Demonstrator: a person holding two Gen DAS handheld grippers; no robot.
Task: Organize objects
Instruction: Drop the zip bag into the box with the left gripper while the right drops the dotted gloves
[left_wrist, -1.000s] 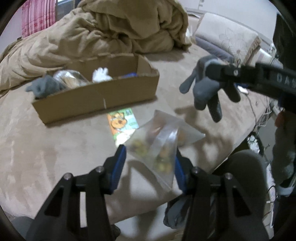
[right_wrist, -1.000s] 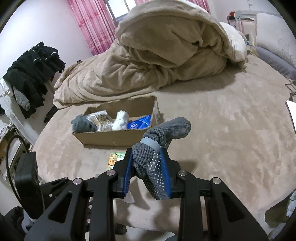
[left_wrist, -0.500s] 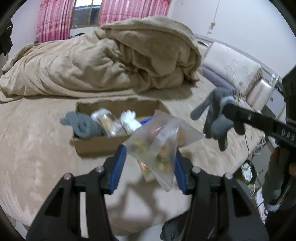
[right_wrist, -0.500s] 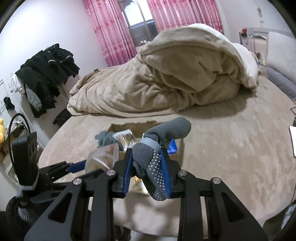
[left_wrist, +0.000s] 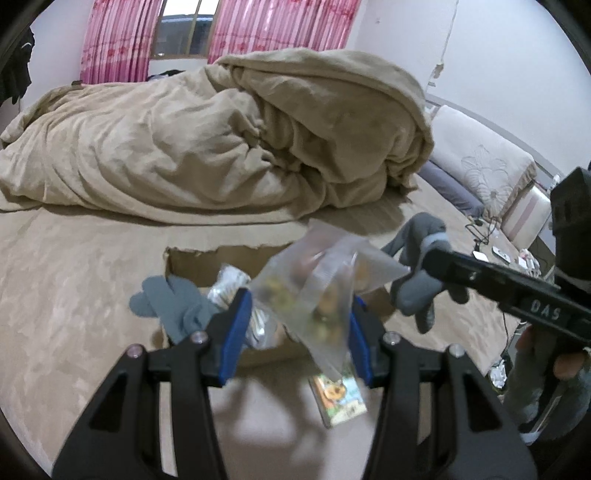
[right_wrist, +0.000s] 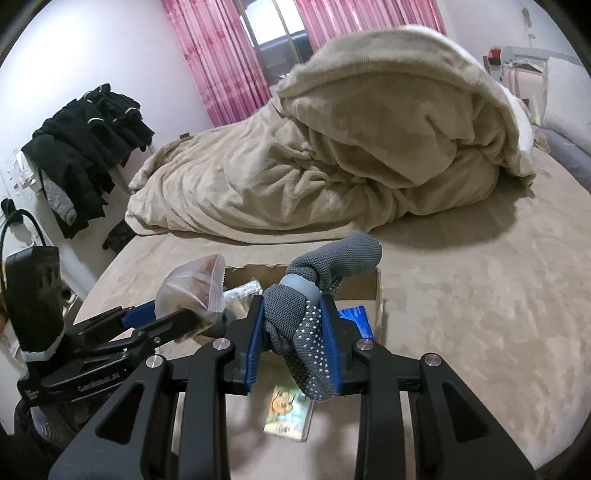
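- While both grippers hang above the box (left_wrist: 192, 258), each has its jaws clenched on a load: the left gripper (left_wrist: 295, 332) pinches a clear bag (left_wrist: 317, 280) of small yellowish items, and the right gripper (right_wrist: 293, 347) clamps a grey glove (right_wrist: 314, 302) with white grip dots.
- The bag sits between the blue pads (left_wrist: 236, 332), its top corner fanning up and to the right, over the middle of the box.
- In the right wrist view the glove's cuff curls above the pads, with its fingers drooping below them, in front of the box's right end.
- The box lies open on the tan bed (right_wrist: 480, 314); inside are a second grey glove (left_wrist: 170, 306) at the left end, a crinkly clear packet (left_wrist: 229, 280) beside it, and a blue packet (right_wrist: 356, 319) at the right end.
- A small card (right_wrist: 290, 413) with a cartoon print lies flat on the bed just in front of the box, outside it.
- A rumpled beige duvet (left_wrist: 221, 140) is heaped behind the box, well apart from it.
- Pink curtains (right_wrist: 221, 55) and dark clothes (right_wrist: 88, 147) stand at the back wall.
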